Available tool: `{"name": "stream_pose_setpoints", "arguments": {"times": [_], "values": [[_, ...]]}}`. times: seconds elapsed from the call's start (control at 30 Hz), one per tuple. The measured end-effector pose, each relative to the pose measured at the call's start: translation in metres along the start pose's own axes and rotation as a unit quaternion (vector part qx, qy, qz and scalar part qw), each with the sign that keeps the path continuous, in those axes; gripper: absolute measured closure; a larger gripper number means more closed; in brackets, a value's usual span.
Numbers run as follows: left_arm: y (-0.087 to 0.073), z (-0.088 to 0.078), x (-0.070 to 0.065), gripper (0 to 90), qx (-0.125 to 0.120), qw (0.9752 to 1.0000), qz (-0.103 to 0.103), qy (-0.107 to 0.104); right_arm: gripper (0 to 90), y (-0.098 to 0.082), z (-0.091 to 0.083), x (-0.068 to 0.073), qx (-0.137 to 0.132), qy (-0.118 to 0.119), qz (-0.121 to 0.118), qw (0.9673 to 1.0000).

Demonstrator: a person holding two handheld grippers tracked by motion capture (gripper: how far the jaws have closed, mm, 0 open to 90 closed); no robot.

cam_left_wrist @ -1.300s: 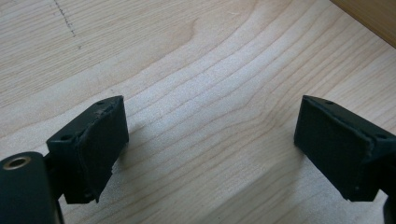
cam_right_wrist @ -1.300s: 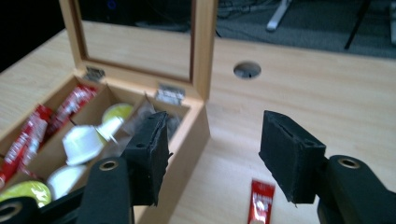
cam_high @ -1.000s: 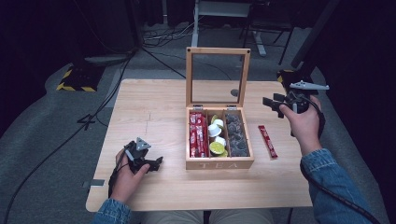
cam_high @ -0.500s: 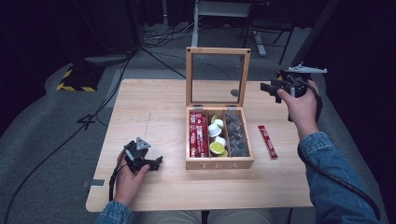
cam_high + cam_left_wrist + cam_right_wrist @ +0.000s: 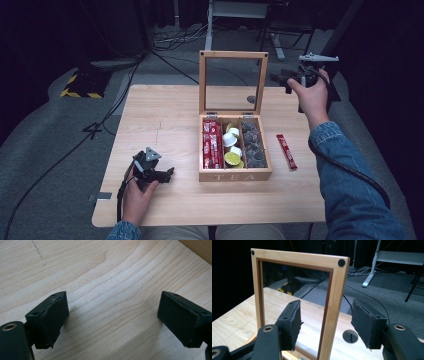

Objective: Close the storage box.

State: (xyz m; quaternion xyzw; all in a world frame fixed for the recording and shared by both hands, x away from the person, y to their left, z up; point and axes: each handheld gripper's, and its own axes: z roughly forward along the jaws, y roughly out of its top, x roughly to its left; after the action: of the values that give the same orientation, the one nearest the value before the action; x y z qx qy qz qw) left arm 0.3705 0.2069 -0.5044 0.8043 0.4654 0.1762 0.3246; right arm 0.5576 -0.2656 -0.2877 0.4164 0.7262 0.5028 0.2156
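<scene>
A wooden tea box (image 5: 235, 175) stands open mid-table, its glass lid (image 5: 233, 54) upright. Inside lie red packets (image 5: 212, 145), white and green cups (image 5: 231, 147) and dark pods (image 5: 252, 145). My right gripper (image 5: 280, 82) hovers at lid height just right of the lid, jaws open and empty. In the right gripper view the lid's right frame post (image 5: 333, 302) lines up between the jaws of the right gripper (image 5: 327, 307), a little beyond them. My left gripper (image 5: 167, 175) rests low on the table left of the box, open, with bare wood between the jaws of the left gripper (image 5: 113, 300).
A single red packet (image 5: 286, 151) lies on the table (image 5: 165, 115) right of the box. A round cable hole (image 5: 350, 336) sits in the tabletop behind the lid. Cables and a stand are on the dark floor beyond the far edge.
My right hand has risen and moved toward the far side, from beside the box to level with the lid's upper right edge. The left gripper has stayed put.
</scene>
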Motion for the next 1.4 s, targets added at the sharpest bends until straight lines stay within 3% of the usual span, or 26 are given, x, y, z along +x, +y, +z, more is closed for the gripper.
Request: {"name": "stream_pose_setpoints", "arguments": {"times": [0.23, 0.67, 1.13, 1.4], "values": [[0.0, 0.0, 0.0, 10.3, 0.001, 1.0, -0.001, 0.001, 40.6, 0.01, 0.025, -0.006, -0.002, 0.002, 0.004, 1.0], [0.0, 0.0, 0.0, 10.3, 0.0, 1.0, -0.002, 0.0, 40.6, 0.01, 0.066, -0.019, 0.002, 0.004, 0.012, 0.9999], [0.0, 0.0, 0.0, 10.4, -0.001, 1.0, -0.003, 0.001, 43.3, 0.007, 0.084, -0.019, 0.008, 0.021, 0.015, 0.9996], [0.0, 0.0, 0.0, 10.4, -0.001, 1.0, -0.003, 0.001, 50.4, 0.003, 0.089, -0.02, 0.021, 0.027, 0.002, 0.9994]]}}
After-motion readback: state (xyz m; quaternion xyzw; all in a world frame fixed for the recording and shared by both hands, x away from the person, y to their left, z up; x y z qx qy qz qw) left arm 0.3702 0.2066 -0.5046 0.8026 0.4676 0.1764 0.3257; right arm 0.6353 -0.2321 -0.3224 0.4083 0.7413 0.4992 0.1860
